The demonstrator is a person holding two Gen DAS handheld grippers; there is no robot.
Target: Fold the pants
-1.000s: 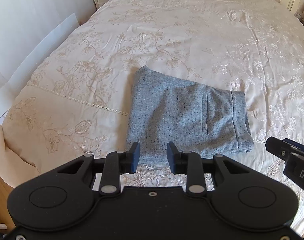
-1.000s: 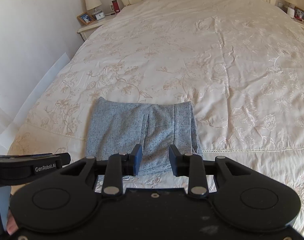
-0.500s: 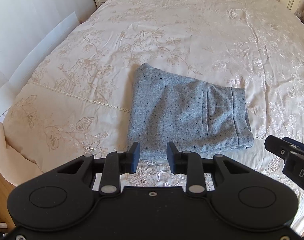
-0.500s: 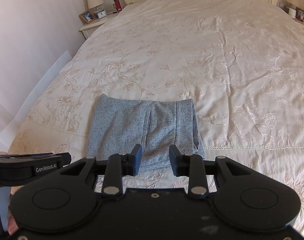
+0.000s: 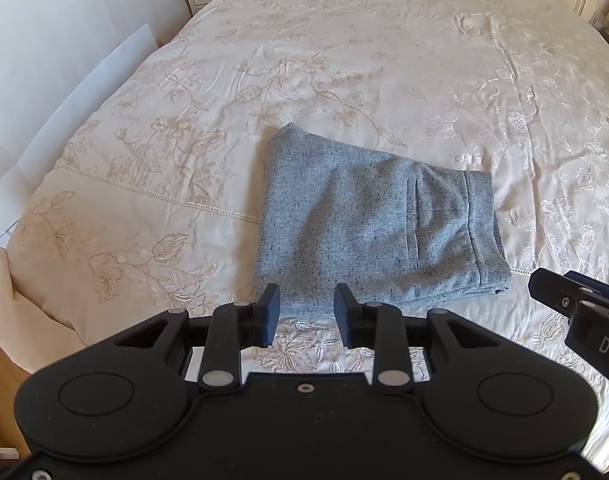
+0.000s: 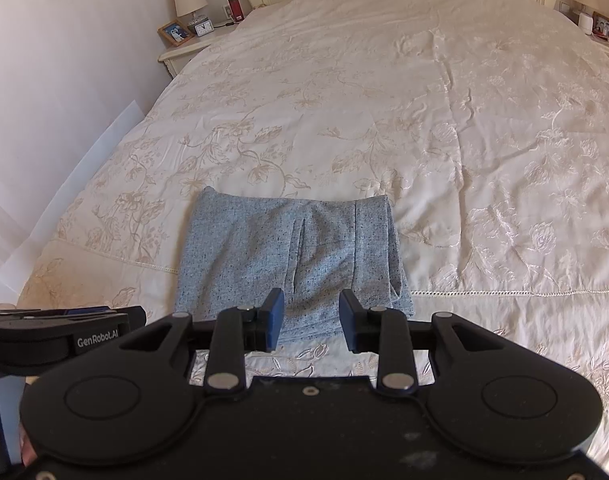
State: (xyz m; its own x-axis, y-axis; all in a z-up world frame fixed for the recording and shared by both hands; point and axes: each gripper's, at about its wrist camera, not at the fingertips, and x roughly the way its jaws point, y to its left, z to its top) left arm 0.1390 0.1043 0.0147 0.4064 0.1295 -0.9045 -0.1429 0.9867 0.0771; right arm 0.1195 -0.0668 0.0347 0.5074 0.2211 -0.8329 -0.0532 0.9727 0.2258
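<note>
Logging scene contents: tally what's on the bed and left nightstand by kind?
Folded grey pants on the bedspread: 1
Table lamp: 1
Photo frame: 1
Small clock: 1
Red item, kind unclear: 1
Total: 5

Ahead of your fingers spreads a cream embroidered bedspread point(image 6: 444, 128); far beyond them, to the left, a nightstand point(image 6: 184, 54) carries a lamp point(image 6: 189, 0), clock point(image 6: 203, 29) and photo frame point(image 6: 173, 33).
</note>
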